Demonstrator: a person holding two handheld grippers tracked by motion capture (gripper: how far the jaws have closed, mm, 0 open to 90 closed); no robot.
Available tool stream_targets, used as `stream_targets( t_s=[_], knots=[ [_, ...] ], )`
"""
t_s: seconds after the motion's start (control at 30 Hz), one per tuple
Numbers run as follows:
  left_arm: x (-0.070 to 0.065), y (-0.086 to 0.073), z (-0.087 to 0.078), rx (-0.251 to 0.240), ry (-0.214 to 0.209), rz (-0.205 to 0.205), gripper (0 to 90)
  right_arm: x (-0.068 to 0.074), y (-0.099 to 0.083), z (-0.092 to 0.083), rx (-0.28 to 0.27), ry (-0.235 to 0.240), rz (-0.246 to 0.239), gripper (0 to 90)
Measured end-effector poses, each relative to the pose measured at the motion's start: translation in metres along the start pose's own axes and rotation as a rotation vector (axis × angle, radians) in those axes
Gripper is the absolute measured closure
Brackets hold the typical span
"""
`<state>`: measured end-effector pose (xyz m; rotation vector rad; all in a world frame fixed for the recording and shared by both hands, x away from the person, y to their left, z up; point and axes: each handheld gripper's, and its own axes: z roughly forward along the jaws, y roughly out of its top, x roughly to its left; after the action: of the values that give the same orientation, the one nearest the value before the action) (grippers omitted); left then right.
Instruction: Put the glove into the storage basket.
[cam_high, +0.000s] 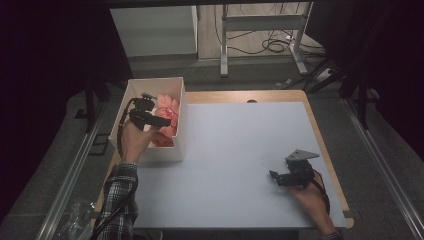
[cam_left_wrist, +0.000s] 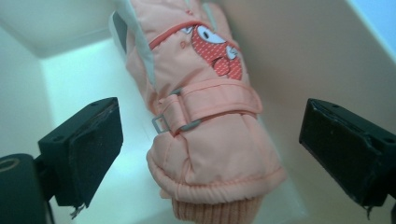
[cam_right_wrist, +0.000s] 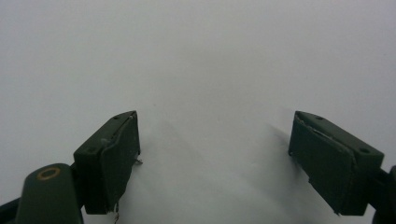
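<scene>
Left tool (cam_left_wrist: 210, 154) poised over a pink glove (cam_left_wrist: 205, 116) inside a white box (cam_high: 181, 120)
Its jaws gape wide either side of the cuff, gripping nothing; the right tool (cam_right_wrist: 215, 163), also wide open and empty, hovers over the white table (cam_high: 240, 150), well apart

The left gripper (cam_high: 162, 121) is showing a black body with a black cable (cam_high: 120, 131) looping off its rear. Its 2 black jaws are showing flat rectangular pads (cam_left_wrist: 95, 151) with worn, fraying edges, recessed screw holes on the outer blocks, and a brass-coloured ring (cam_left_wrist: 8, 164) on the housing at lower left. The right gripper (cam_high: 273, 175) is showing a black body carrying a grey 3-cornered plate (cam_high: 301, 155) on top, with a dark cable (cam_high: 322, 189) trailing back. Its 2 jaws are showing matching dark pads (cam_right_wrist: 117, 158), screw holes and a brass-coloured ring (cam_right_wrist: 48, 173). The left sleeve (cam_high: 117, 202) is showing a dark-and-light plaid pattern; a plaid cuff (cam_high: 334, 235) is showing at the right wrist.
</scene>
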<state>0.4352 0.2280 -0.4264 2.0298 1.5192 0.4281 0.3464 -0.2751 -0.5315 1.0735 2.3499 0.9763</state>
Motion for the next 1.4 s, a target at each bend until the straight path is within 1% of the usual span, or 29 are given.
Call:
stream_targets(
  t_s=[0.07,0.2,0.23,0.27,0.37,0.57,0.77,0.97,1.07,1.1,1.2,1.4],
  knots=[
    [0.000,-0.001,-0.003,-0.011,-0.015,0.001,5.5,0.000,0.000,0.000,0.000,0.000,0.000,16.7],
    [-0.001,-0.004,-0.011,-0.040,-0.029,0.013,4.5,0.000,0.000,0.000,0.000,0.000,0.000,16.7],
    [-0.002,-0.004,-0.014,-0.048,-0.031,0.011,4.2,0.000,0.000,0.000,0.000,0.000,0.000,16.7],
    [-0.002,-0.005,-0.016,-0.054,-0.032,0.019,3.9,0.000,0.000,0.000,0.000,0.000,0.000,16.7],
    [-0.002,-0.006,-0.021,-0.066,-0.035,0.026,3.5,0.000,0.000,0.000,0.000,0.000,-0.001,16.7],
    [-0.002,-0.010,-0.027,-0.093,-0.047,0.032,3.0,0.000,0.000,0.000,0.000,0.000,-0.001,16.7],
    [-0.008,-0.012,-0.034,-0.120,-0.054,0.059,2.6,0.000,0.000,0.000,0.000,0.000,-0.001,16.7],
    [-0.021,-0.012,-0.041,-0.145,-0.080,0.097,2.4,0.000,0.000,0.000,0.000,0.000,-0.001,16.7],
    [-0.028,-0.012,-0.045,-0.161,-0.102,0.116,2.4,0.000,0.000,0.000,0.000,0.000,0.000,16.7],
    [-0.032,-0.011,-0.046,-0.164,-0.108,0.128,2.4,0.000,0.000,0.000,0.000,0.000,0.000,16.7],
    [-0.042,-0.010,-0.047,-0.165,-0.115,0.161,2.4,0.000,0.000,0.000,0.000,0.000,0.000,16.7],
    [-0.060,-0.008,-0.046,-0.166,-0.144,0.206,2.3,0.000,0.000,0.000,-0.001,-0.001,-0.002,16.7]
  ],
)
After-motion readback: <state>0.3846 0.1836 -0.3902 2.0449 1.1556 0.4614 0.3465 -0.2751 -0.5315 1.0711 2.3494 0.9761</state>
